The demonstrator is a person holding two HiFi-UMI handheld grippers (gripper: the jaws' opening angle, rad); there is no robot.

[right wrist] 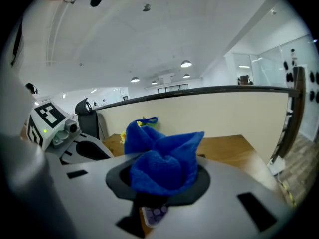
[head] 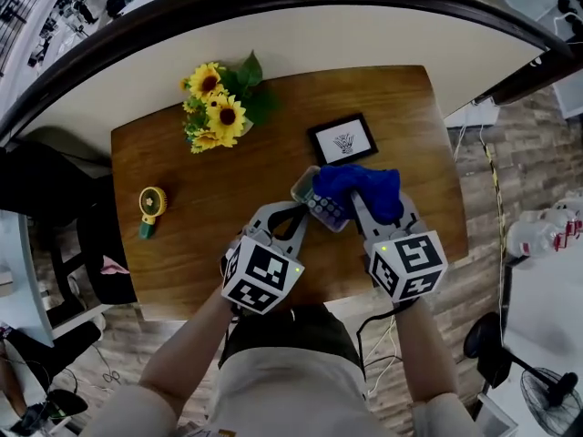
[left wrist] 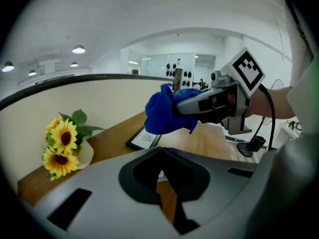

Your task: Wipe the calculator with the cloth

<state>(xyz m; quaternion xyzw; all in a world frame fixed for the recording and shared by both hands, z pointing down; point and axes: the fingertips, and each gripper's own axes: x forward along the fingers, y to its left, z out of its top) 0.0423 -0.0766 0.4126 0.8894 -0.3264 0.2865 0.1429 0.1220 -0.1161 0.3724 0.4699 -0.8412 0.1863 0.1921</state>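
Here the right gripper (head: 372, 209) is clamped on one bunched blue cloth (head: 357, 186), which lies over the far end of the single calculator (head: 321, 209). The left gripper (left wrist: 160, 156) has its jaws together, tip at the calculator's near left edge. Beyond lie one black picture frame (head: 342, 139), one bunch of sunflowers (head: 217, 107) and one small yellow fan (head: 151, 204), all well apart. The surface (head: 228, 198) is dark wood with rounded corners. A beige curved partition (head: 364, 39) stands behind it, and the floor (head: 528, 153) is wood plank.
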